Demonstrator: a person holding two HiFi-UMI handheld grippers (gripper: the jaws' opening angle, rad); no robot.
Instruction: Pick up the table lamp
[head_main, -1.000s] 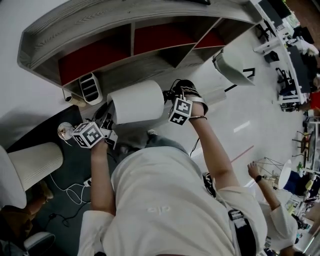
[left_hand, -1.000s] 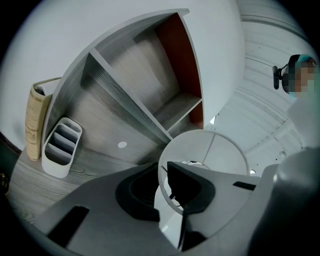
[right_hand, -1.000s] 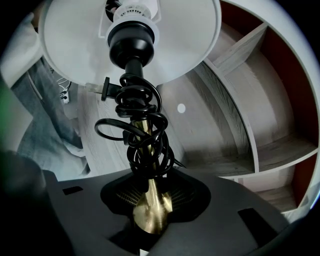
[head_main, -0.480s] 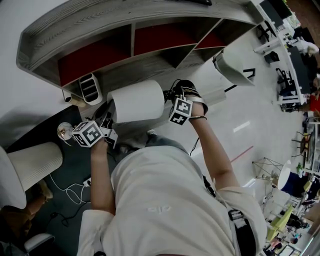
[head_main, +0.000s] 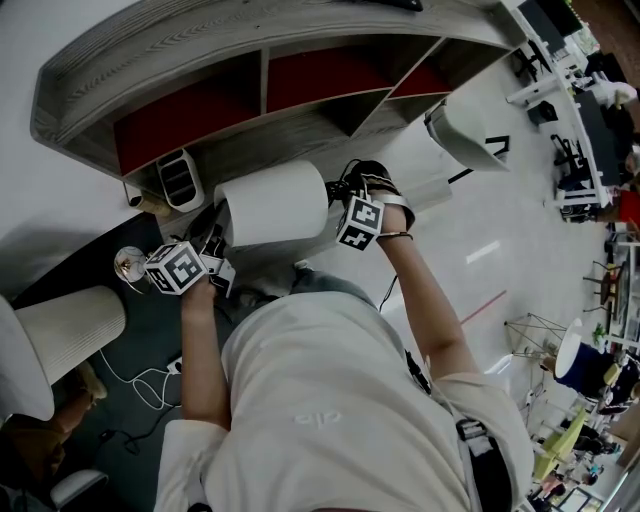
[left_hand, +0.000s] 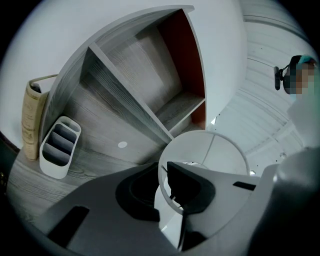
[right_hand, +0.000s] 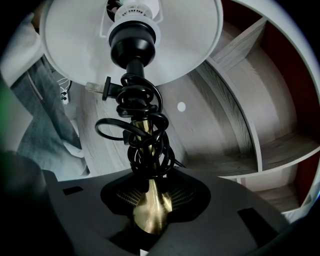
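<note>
The table lamp is held off the desk by both grippers. Its white drum shade (head_main: 272, 203) lies tilted in the head view, between the two marker cubes. My left gripper (head_main: 214, 247) is shut on the shade's rim (left_hand: 161, 172), one jaw inside the shade and one outside. My right gripper (right_hand: 150, 202) is shut on the lamp's brass stem (right_hand: 151, 200) where it flares toward the foot. A black cord (right_hand: 142, 135) is wound in loops round the stem below the black bulb socket (right_hand: 131, 42).
A grey wooden shelf unit (head_main: 250, 60) with red back panels curves behind the lamp. A white slotted organiser (left_hand: 59, 146) and a tan book (left_hand: 31, 120) stand on the desk. Other lampshades (head_main: 70, 320) (head_main: 465, 135) sit at left and right. Cables (head_main: 140, 385) trail on the dark floor.
Both grippers and the lamp have stayed where they were. A bystander's arm at the lower right of the head view has gone out of sight.
</note>
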